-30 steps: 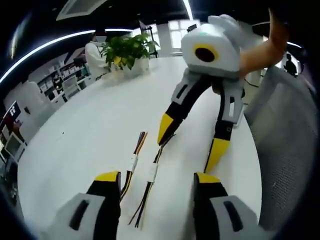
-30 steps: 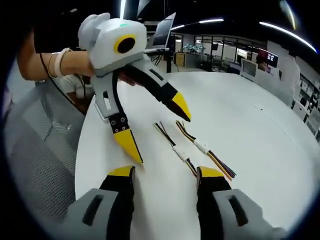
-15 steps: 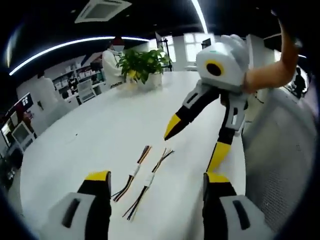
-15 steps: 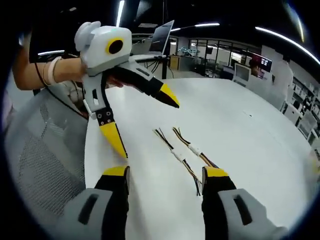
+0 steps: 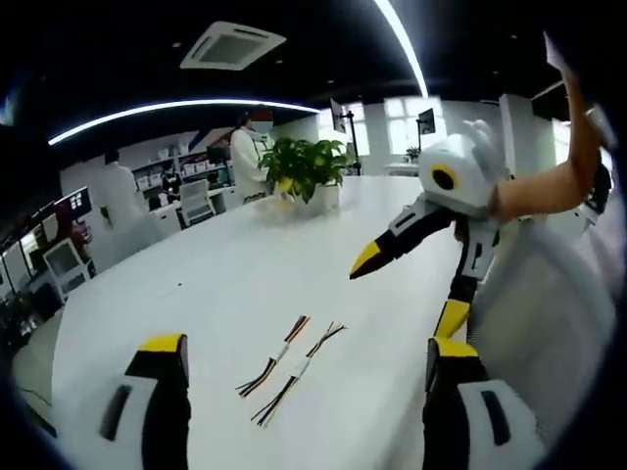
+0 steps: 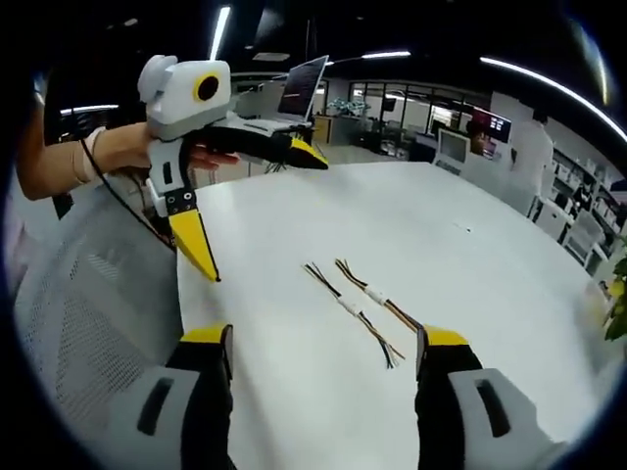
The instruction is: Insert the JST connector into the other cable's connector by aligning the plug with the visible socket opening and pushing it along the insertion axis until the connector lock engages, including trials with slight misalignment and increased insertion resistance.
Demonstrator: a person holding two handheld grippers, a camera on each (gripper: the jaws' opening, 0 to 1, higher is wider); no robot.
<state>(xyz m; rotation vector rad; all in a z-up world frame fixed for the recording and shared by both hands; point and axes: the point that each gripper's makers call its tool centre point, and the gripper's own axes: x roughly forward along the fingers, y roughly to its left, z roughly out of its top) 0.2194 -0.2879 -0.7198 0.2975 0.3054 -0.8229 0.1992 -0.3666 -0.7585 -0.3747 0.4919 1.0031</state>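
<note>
Two short cables lie side by side on the white table [image 5: 196, 284], each a bundle of coloured wires with a white connector at mid-length. In the left gripper view they are one cable [image 5: 277, 352] and the other cable [image 5: 297, 373], both beyond my left gripper [image 5: 304, 345], which is open and empty. My right gripper [image 5: 409, 291] hangs open above the table at the right. In the right gripper view the cable pair [image 6: 359, 301] lies ahead of my open, empty right gripper [image 6: 325, 336]. The left gripper [image 6: 255, 208] is held high at the left, jaws wide apart.
A potted plant [image 5: 304, 166] stands at the table's far end, with people and desks behind it. A grey mesh chair [image 6: 78, 323] sits against the table edge beside the person's arm [image 6: 108, 157]. A laptop [image 6: 299, 88] stands further back.
Both grippers have drawn back and up from the cables, which now look smaller and farther off. Both pairs of jaws stand wider apart. The cables have not moved on the table.
</note>
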